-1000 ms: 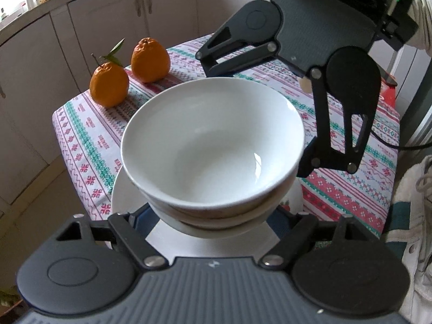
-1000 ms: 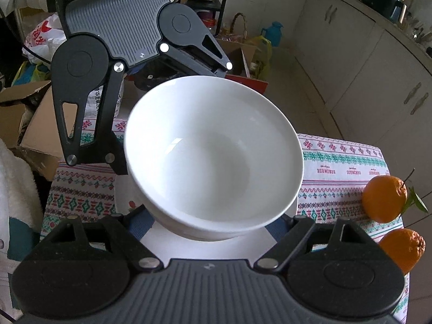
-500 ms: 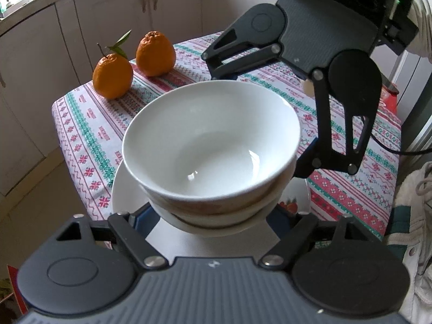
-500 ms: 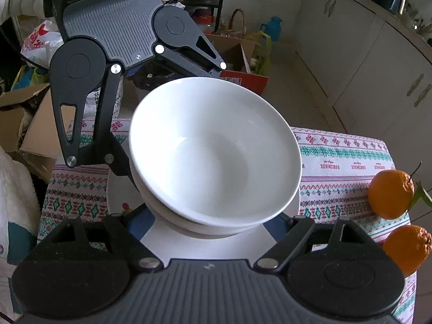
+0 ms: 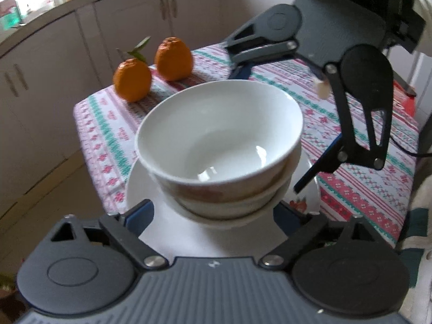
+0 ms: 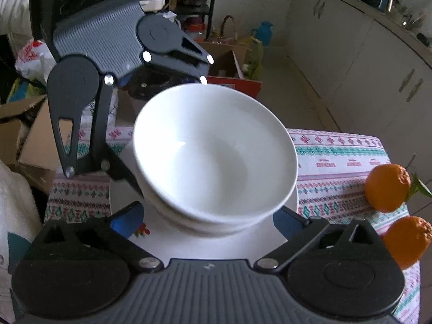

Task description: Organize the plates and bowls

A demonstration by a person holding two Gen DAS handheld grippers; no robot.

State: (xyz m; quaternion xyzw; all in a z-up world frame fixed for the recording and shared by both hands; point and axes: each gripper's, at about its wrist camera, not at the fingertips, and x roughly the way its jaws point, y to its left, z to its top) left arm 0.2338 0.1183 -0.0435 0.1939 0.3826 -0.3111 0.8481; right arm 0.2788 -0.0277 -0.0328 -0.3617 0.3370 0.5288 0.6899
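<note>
A white bowl sits nested in a second bowl, and both rest on a white plate on the patterned tablecloth. In the right wrist view the same top bowl sits over the lower bowl and the plate. My left gripper is open, its blue-padded fingers on either side of the stack's base. My right gripper is open too, facing it from the opposite side, fingers beside the bowls. The right gripper also shows in the left wrist view.
Two oranges stand at the far table corner, also in the right wrist view. The tablecloth covers a small table. Cabinets line the wall. Cardboard boxes and bags clutter the floor beyond.
The bowls came down onto the plate. Both grippers have opened and drawn back a little from the stack.
</note>
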